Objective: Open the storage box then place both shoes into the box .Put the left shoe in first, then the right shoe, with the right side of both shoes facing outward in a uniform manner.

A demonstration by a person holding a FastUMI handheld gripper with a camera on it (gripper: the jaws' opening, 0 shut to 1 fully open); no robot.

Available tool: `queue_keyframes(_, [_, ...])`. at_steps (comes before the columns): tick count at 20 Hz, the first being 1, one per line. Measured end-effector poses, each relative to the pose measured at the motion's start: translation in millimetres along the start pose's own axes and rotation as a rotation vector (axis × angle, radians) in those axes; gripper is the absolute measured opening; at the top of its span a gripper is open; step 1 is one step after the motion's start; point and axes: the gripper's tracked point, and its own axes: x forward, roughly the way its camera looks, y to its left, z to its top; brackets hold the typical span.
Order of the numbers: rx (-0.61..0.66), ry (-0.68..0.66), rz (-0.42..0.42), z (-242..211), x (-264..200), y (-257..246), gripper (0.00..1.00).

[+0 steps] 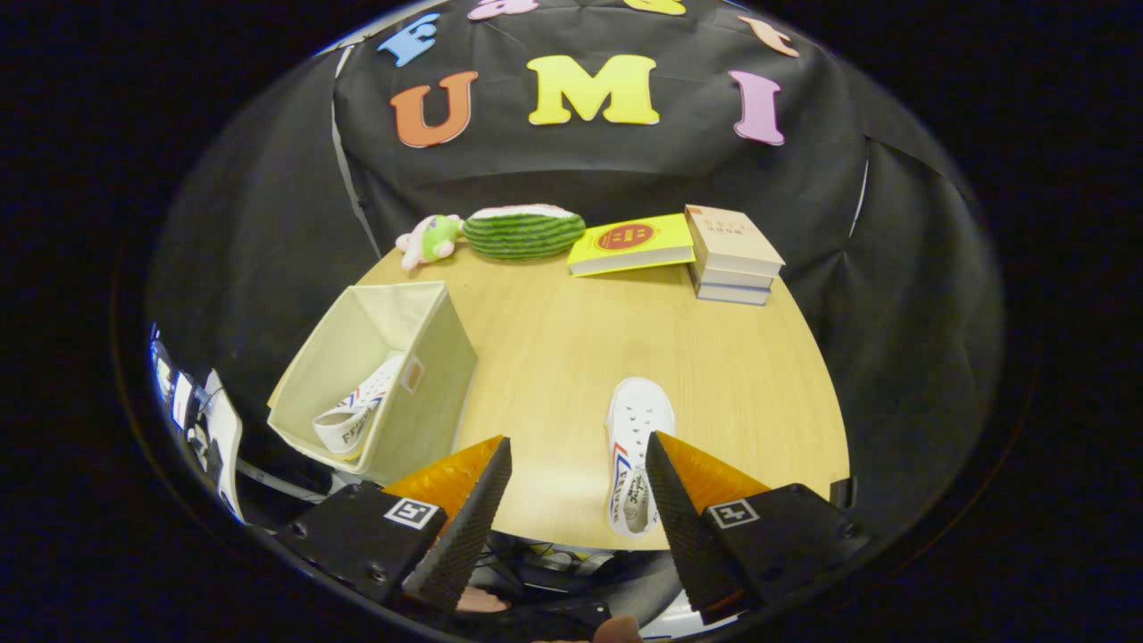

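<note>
Your gripper (579, 446) is spread wide above the wooden counter's (554, 348) near edge. One white canvas shoe (634, 451) lies between the fingers; another (357, 415) sits inside the open beige fabric box (438, 366).

A staged recording booth: black cloth walls (268, 223) surround a wooden counter (571, 357) beyond the spread claw (579, 464), with stacked books (732, 254) and plush toys (522, 230) farthest off.

The round wooden worktop (571, 357) lies bare mid-way; the beige fabric storage box (379, 375) blocks one side, stacked books (732, 254) the far rim, a white canvas shoe (636, 446) just ahead of the spread claw (579, 455).
</note>
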Motion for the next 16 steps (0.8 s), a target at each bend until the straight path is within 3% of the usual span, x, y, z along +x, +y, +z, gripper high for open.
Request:
queue_keyframes(9, [0.022,0.143,-0.050,-38,57,-65,0.94])
queue_keyframes(16, [0.069,0.301,-0.035,-76,87,-89,0.94])
